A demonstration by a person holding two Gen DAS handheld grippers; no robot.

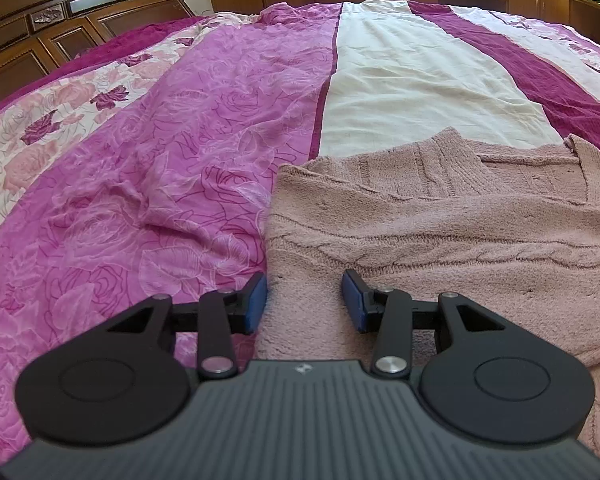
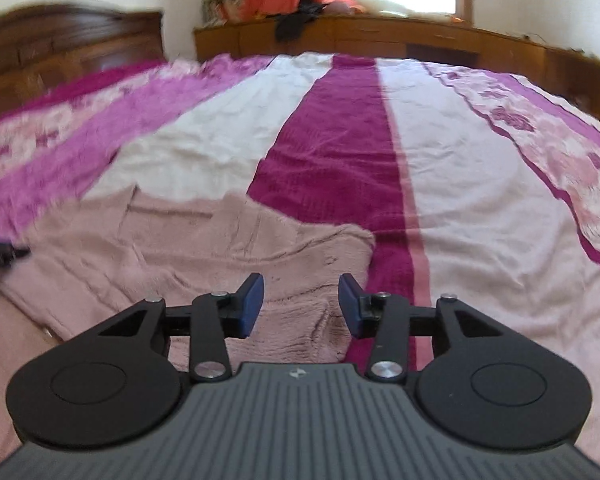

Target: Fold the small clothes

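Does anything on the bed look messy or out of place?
Nothing is spilled or damaged. The pink sweater lies partly folded with uneven edges, and the bedspread is wrinkled beside it. Both grippers are open, holding nothing.

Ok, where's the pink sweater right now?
The pink sweater lies flat on the near side of the bedspread, under both open grippers.

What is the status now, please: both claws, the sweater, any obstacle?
Left claw open, over sweater's left edge. Right claw open, over its right edge. Pink knit sweater lies on bedspread, sleeves folded in. Nothing in the way.
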